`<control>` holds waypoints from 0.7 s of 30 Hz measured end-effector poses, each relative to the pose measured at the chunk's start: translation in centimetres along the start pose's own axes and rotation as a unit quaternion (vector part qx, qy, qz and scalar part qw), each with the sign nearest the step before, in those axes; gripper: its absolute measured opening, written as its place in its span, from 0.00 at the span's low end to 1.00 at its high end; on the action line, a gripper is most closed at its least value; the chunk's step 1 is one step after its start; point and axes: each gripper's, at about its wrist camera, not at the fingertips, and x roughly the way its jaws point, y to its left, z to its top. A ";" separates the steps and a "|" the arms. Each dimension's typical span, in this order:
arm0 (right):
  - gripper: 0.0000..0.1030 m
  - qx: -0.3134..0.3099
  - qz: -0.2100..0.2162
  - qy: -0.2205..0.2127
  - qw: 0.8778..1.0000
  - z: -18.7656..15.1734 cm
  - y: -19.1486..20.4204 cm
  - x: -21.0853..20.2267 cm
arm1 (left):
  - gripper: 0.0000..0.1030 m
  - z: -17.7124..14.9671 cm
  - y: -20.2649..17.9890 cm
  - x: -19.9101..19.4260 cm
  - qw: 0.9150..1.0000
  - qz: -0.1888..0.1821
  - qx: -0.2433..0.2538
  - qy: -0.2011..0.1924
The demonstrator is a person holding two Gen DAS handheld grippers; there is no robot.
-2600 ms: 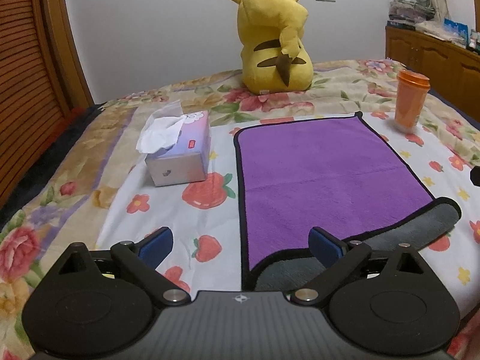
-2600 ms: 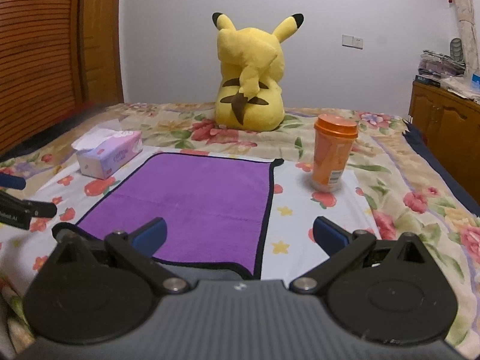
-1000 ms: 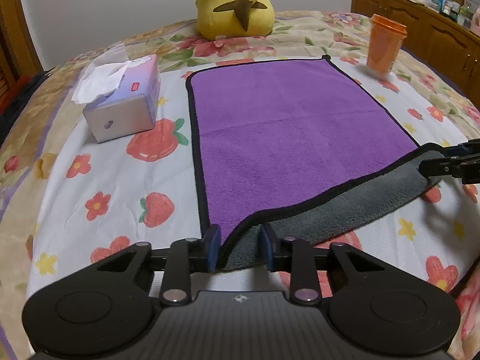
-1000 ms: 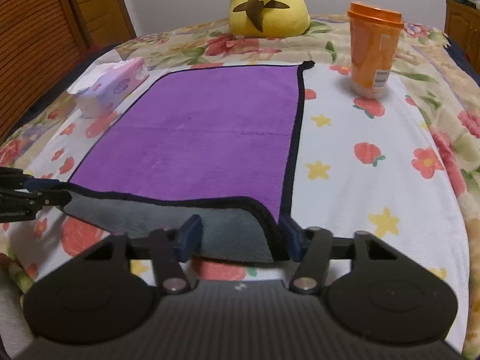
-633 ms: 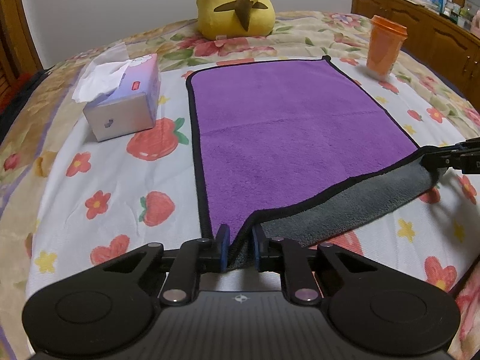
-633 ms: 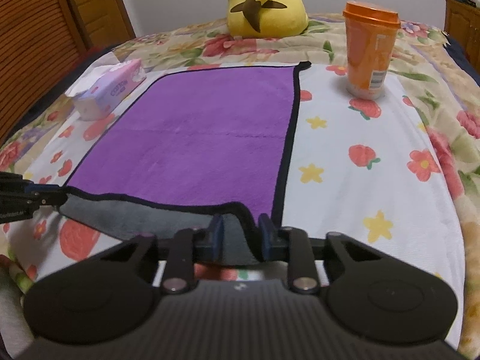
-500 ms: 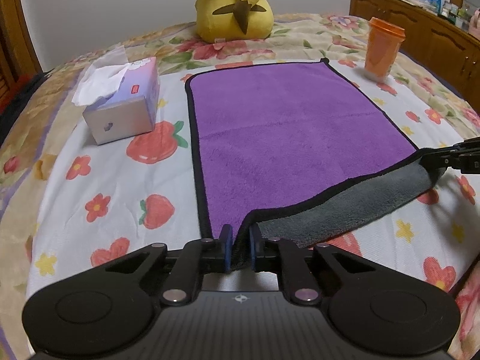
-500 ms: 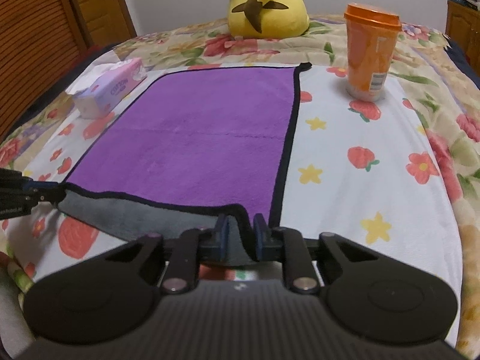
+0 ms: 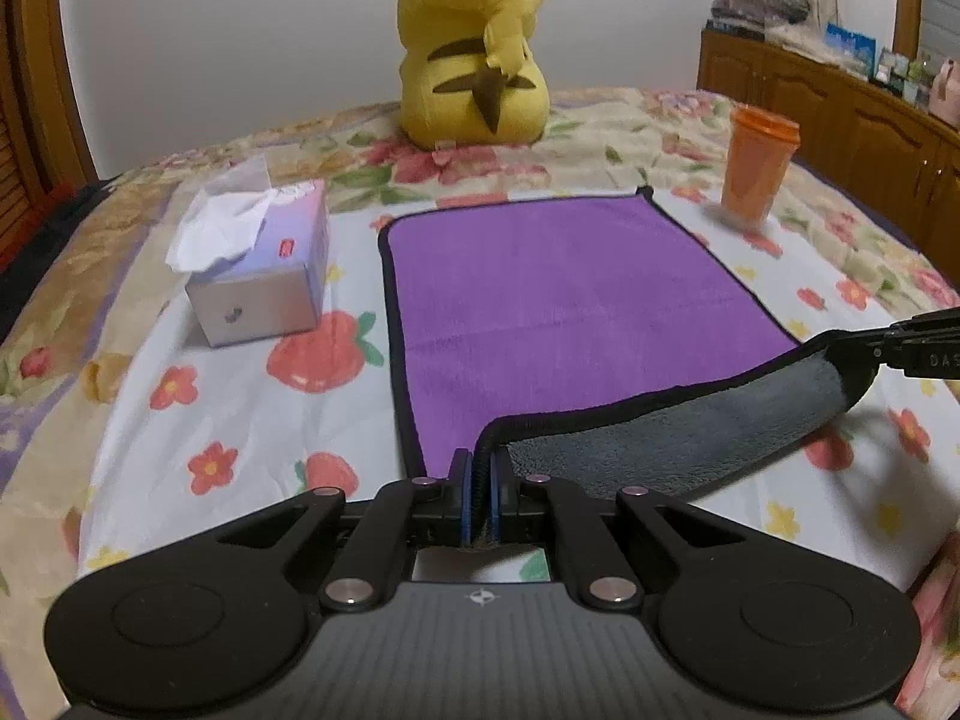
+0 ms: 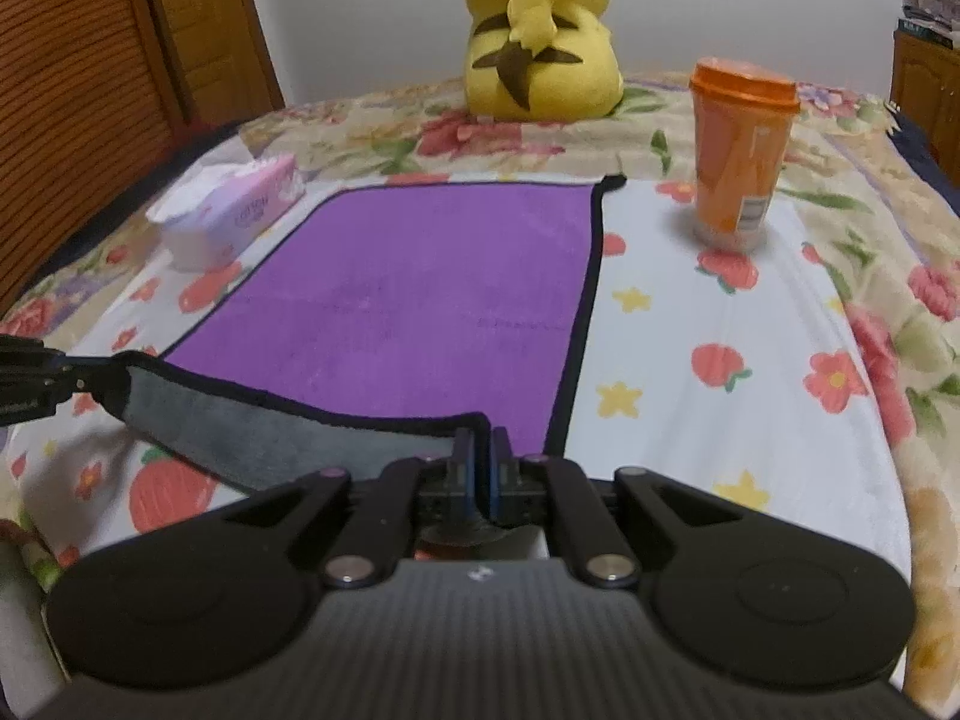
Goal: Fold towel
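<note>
A purple towel point(image 9: 570, 294) with a black border and a grey underside lies flat on the flowered bedspread; it also shows in the right wrist view point(image 10: 420, 294). My left gripper point(image 9: 478, 483) is shut on the towel's near left corner. My right gripper point(image 10: 480, 462) is shut on the near right corner. The near edge is lifted off the bed between them, showing its grey side point(image 9: 678, 438). The right gripper's tip shows at the right edge of the left wrist view point(image 9: 900, 348); the left gripper's tip shows at the left edge of the right wrist view point(image 10: 36, 372).
A tissue box point(image 9: 258, 276) stands left of the towel. An orange lidded cup point(image 9: 757, 171) stands beyond the towel's far right corner. A yellow plush toy point(image 9: 474, 54) sits behind the towel. Wooden cabinets point(image 9: 840, 114) line the right wall.
Both grippers closed on the near corners of the towel, then lifted the near edge off the bed and carried it a little toward the far side.
</note>
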 end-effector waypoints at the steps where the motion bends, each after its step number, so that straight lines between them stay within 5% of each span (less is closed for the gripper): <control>1: 0.05 0.002 0.001 -0.003 1.000 0.1 -0.1 -0.1 | 0.09 0.1 0.0 -0.2 1.000 0.000 -0.001 -0.004; 21: 0.05 -0.003 0.018 -0.048 0.999 1.9 -0.7 -0.9 | 0.08 1.3 -0.6 -1.2 0.999 0.003 -0.008 -0.052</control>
